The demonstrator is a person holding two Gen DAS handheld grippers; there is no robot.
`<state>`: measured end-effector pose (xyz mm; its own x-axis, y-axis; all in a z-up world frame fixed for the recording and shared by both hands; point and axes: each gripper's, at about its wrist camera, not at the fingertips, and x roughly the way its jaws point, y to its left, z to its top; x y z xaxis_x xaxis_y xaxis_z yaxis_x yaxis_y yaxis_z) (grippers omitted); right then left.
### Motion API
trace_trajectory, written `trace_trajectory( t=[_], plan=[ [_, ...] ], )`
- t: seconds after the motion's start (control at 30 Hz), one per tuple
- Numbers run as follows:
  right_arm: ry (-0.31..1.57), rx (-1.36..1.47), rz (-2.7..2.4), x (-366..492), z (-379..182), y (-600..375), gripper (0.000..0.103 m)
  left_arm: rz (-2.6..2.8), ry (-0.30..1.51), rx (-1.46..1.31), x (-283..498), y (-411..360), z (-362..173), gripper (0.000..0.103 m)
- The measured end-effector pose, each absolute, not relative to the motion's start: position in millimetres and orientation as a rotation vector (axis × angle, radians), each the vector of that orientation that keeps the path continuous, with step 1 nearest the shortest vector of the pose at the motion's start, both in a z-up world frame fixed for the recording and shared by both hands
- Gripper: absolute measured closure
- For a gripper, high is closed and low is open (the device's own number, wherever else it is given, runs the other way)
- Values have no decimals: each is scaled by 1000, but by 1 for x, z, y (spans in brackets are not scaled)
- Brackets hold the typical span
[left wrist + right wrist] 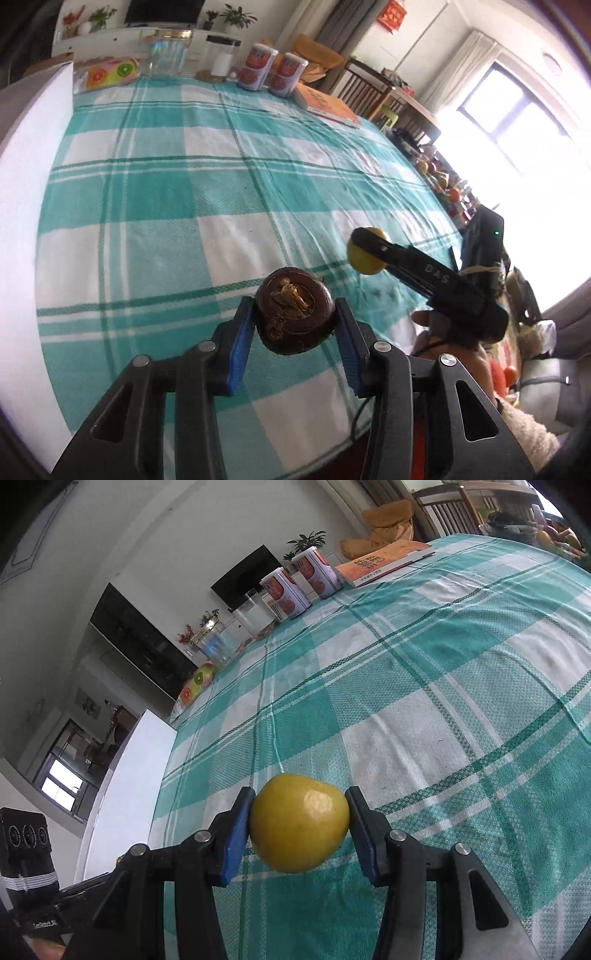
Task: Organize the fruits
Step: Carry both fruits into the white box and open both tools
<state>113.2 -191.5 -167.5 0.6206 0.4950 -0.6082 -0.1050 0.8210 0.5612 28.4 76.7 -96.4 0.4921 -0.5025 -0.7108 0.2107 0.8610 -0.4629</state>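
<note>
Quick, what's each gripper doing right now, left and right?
Left gripper: shut on the dark brown fruit, lifted above the tablecloth.
Right gripper: shut on the yellow fruit, also off the cloth.

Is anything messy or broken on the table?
Nothing looks spilled or broken. The left gripper holds a dark brown fruit and the right gripper a yellow fruit, both above the checked tablecloth. The two cans stand upright.
</note>
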Motion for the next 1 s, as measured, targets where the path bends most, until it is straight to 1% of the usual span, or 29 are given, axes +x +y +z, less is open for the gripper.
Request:
trace_trajectory(
  t=[0.17, 0.27, 0.4, 0.5, 0.63, 0.7, 0.73, 0.77, 0.83, 0.9, 0.93, 0.97, 1.0],
  plan=[
    [933, 512, 535, 106, -156, -130, 53, -365, 846, -431, -30, 154, -34, 59],
    [942, 446, 715, 102, -120, -66, 53, -220, 817, -452, -40, 214, -20, 59],
    [935, 281, 932, 94, -62, 30, 53, 50, 885, -404, -30, 286, -38, 59],
    [952, 124, 1011, 86, -41, 99, 53, 187, 968, -390, -16, 325, -65, 59],
    [1009, -71, 1001, 88, -52, 165, 53, 247, 1056, -350, -1, 339, -91, 58],
    [1044, -119, 977, 91, -65, 185, 53, 257, 1067, -343, 0, 339, -94, 55],
    [1053, -127, 966, 93, -71, 192, 53, 264, 1064, -339, 1, 339, -95, 50],
    [1056, -123, 958, 98, -74, 198, 52, 272, 1052, -339, -1, 339, -93, 41],
    [1045, -100, 958, 104, -75, 205, 52, 298, 1014, -341, -11, 342, -88, 31],
    [1019, -64, 965, 105, -65, 203, 46, 324, 970, -330, -21, 341, -80, 30],
    [995, -43, 970, 104, -59, 199, 39, 339, 942, -315, -25, 340, -76, 27],
    [968, -29, 968, 103, -52, 194, 31, 359, 907, -295, -31, 337, -69, 21],
    [941, -23, 959, 101, -45, 190, 28, 381, 860, -272, -36, 335, -61, 19]
  ],
)
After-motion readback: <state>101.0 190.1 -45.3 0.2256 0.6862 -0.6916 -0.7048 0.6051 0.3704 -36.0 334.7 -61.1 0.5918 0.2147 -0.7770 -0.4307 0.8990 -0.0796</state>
